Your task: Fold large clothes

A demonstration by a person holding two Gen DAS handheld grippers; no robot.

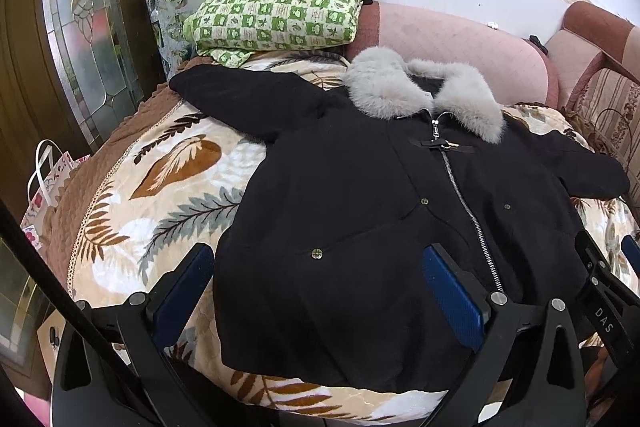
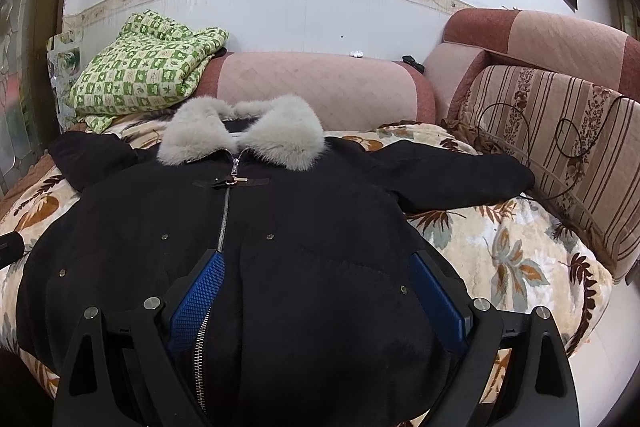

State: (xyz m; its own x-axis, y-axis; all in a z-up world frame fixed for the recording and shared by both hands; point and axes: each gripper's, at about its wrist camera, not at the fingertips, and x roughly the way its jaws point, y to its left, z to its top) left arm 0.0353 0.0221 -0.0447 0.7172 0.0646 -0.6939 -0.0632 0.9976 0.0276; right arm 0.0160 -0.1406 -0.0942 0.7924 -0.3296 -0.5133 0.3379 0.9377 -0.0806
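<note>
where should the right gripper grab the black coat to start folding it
Probably the right sleeve's cuff. The black coat lies flat, front up and zipped, with that sleeve stretched out sideways on the leaf-print blanket. Come in from the right edge, low and level, one finger sliding under the cuff. The open right gripper hovers over the hem.

My left wrist camera sat low over the coat's (image 1: 360, 227) hem, left of its zipper, looking up the garment toward the wall. My right wrist camera looked the same way from right of the zipper, closer in. Both views shared the coat, its fur collar (image 2: 240, 135), the green checked bundle (image 1: 276, 7) and the leaf-print blanket (image 2: 500, 247).
</note>
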